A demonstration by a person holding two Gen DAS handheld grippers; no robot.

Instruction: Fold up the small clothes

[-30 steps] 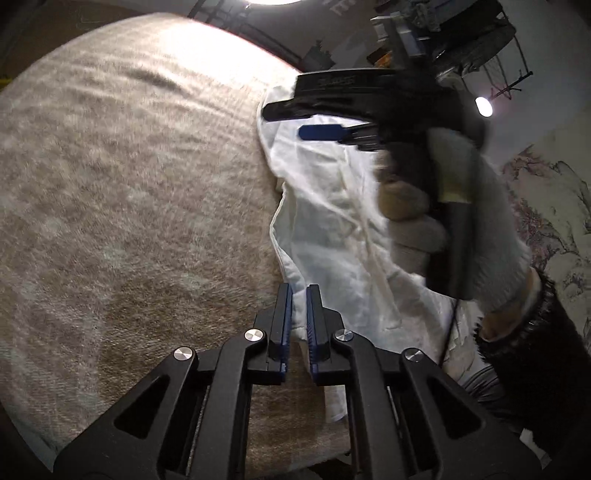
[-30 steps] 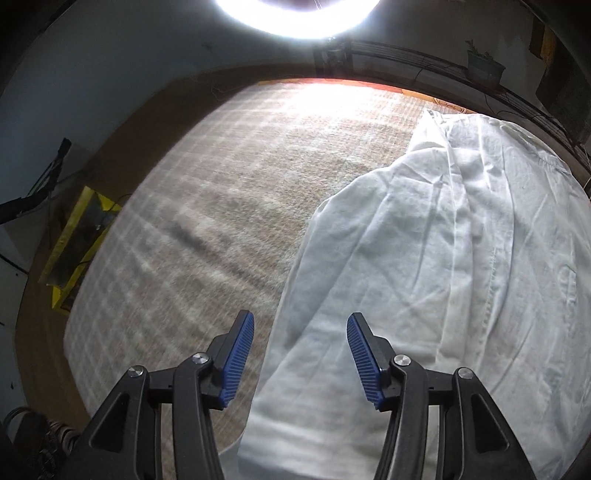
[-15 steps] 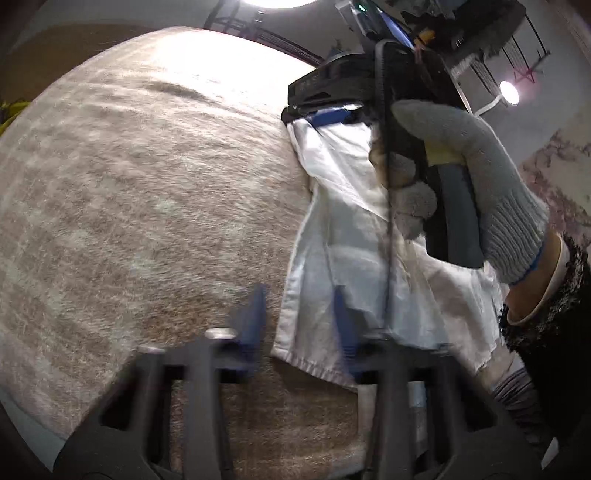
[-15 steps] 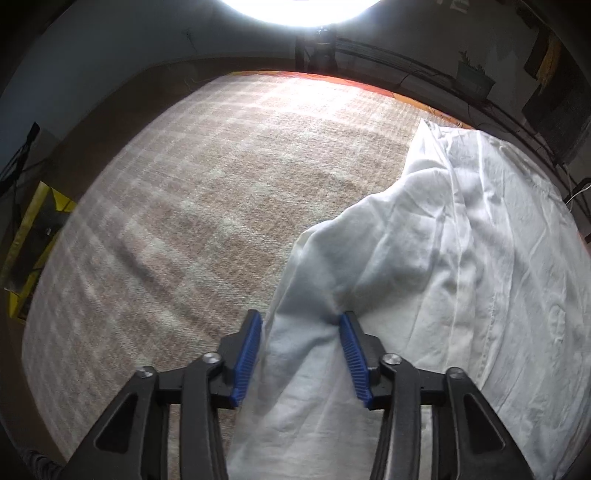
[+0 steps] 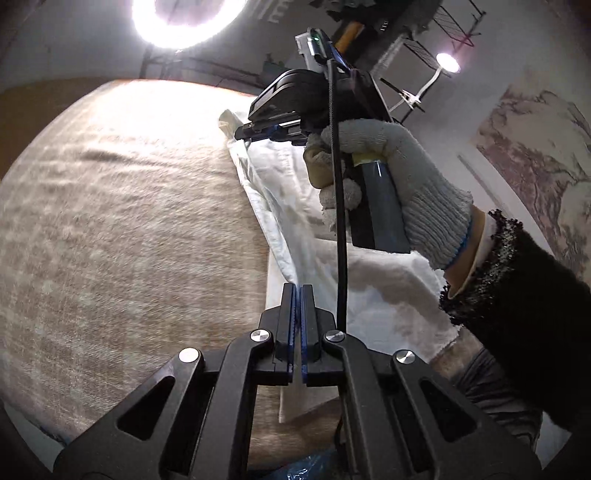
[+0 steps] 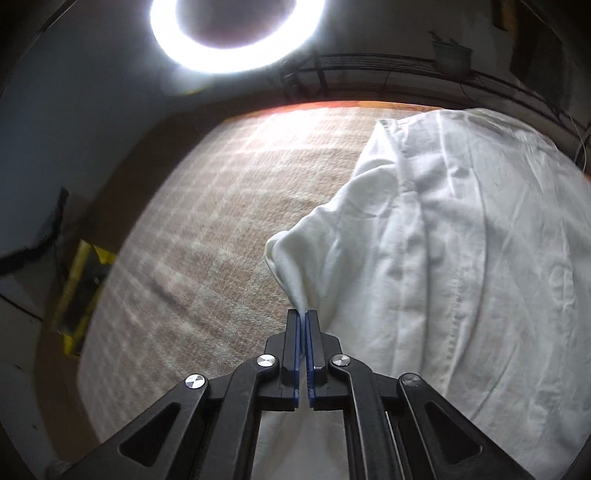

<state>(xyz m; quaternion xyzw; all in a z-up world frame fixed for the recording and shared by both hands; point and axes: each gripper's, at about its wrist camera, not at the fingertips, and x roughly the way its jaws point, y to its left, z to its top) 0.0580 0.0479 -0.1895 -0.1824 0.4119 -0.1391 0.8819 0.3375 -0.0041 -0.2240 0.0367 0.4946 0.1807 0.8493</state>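
A white garment [image 5: 373,295] lies on the right part of a beige checked cloth [image 5: 129,221]. My left gripper [image 5: 297,287] is shut on the garment's near left edge. My right gripper [image 6: 303,313] is shut on a bunched fold of the white garment [image 6: 461,240] at its left edge and lifts it off the cloth. In the left wrist view the right gripper [image 5: 245,134] is held by a gloved hand [image 5: 399,177] above the garment's far end.
The beige checked cloth [image 6: 207,240] covers the table to the left of the garment. A ring light [image 6: 236,33] glares above the far edge. A yellow object [image 6: 79,280] lies below the table's left side. A black cable [image 5: 340,206] hangs from the right gripper.
Both grippers closed on the garment's left edge: the right went from open to shut on a fold, the left opened, moved forward and shut. The edge is now lifted and stretched.
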